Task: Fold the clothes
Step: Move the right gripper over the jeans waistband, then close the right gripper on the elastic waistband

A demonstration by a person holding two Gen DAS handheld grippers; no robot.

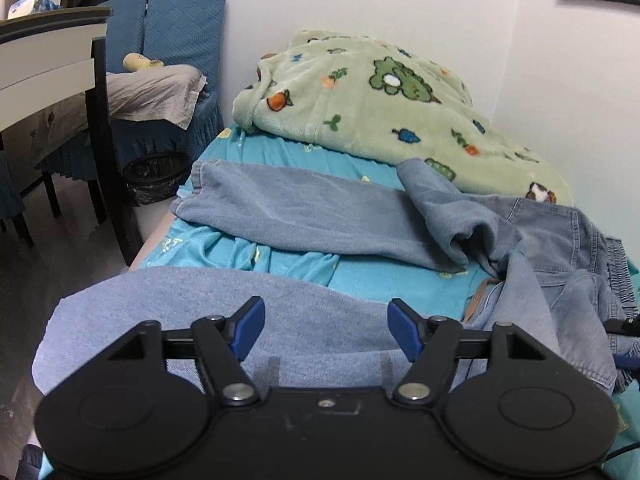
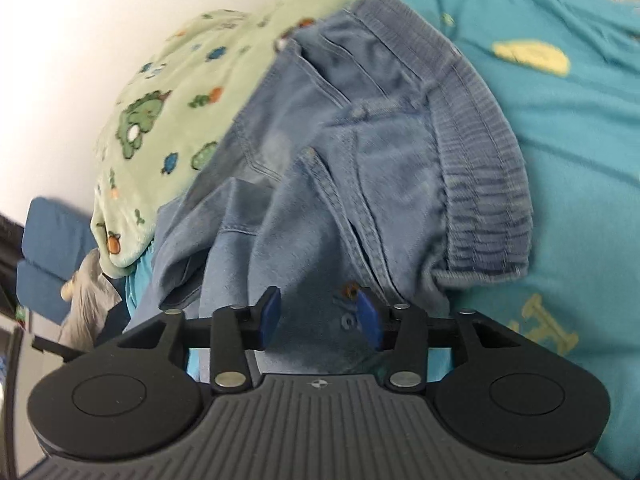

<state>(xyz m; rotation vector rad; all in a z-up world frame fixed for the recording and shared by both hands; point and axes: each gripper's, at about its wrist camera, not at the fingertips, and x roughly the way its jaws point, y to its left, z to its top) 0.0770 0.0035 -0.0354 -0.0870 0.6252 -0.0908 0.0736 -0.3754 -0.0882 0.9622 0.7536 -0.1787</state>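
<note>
Jeans [image 1: 304, 216] sprawl mid-frame; left gripper [image 1: 326, 330] and right gripper [image 2: 318, 316], jaws apart, should pinch hem and waistband squarely

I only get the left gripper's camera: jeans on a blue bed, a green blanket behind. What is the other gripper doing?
Observer: The right gripper is over the jeans near the waistband, jaws apart, denim between them but not pinched.
Operator: Any mark on the cloth there?
Observer: Yes, a small orange embroidered emblem beside the right-hand blue pad.
Operator: And right of the waistband?
Observer: Teal sheet with a yellow oval print.
</note>
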